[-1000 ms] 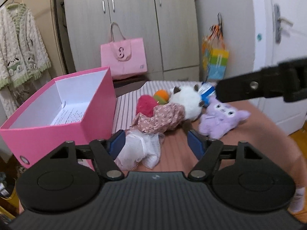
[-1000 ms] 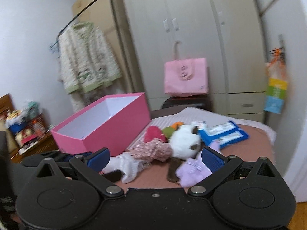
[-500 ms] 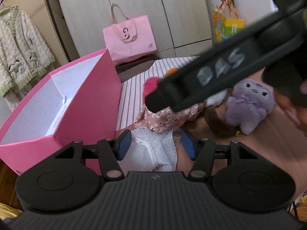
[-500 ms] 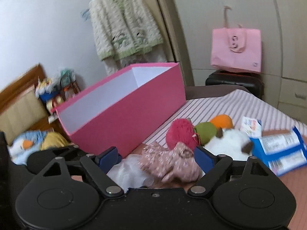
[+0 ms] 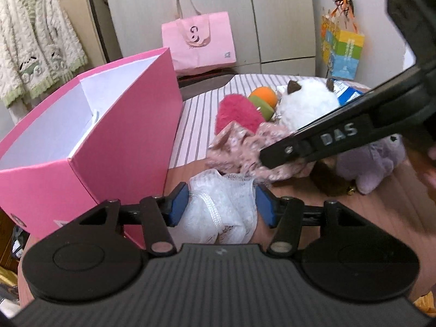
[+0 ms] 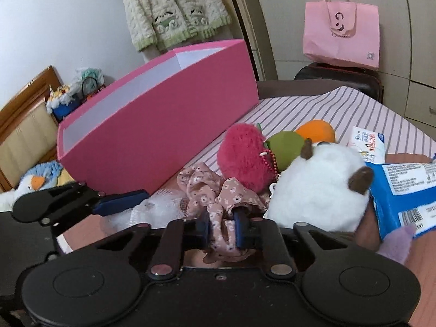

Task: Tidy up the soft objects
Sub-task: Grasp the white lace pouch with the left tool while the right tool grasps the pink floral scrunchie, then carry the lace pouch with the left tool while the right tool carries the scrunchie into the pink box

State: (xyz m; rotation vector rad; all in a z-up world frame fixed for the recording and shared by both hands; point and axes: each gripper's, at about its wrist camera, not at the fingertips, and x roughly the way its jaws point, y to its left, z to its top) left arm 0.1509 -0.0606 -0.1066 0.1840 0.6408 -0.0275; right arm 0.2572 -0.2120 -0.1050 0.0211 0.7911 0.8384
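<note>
A white lace cloth (image 5: 223, 209) lies on the table by the corner of the open pink box (image 5: 122, 141). My left gripper (image 5: 222, 207) straddles it, jaws closing, both blue pads against the lace. Just behind lies a pink floral scrunchie (image 6: 207, 188). My right gripper (image 6: 223, 227) is shut on its near fold. In the left wrist view the right gripper's fingers (image 5: 327, 139) cross over the scrunchie (image 5: 239, 147). A red plush (image 6: 245, 158), a white plush (image 6: 318, 190) and a purple plush (image 5: 381, 160) crowd behind it.
A green and orange plush (image 6: 286, 147) and blue packets (image 6: 403, 190) lie on the far and right side of the table. A pink bag (image 5: 199, 41) stands before the wardrobe. A cardigan (image 5: 35, 43) hangs at the left.
My right gripper swung left and down over the pile and shut on the floral scrunchie. My left gripper moved in and lower over the white lace cloth, its jaws narrowing onto it.
</note>
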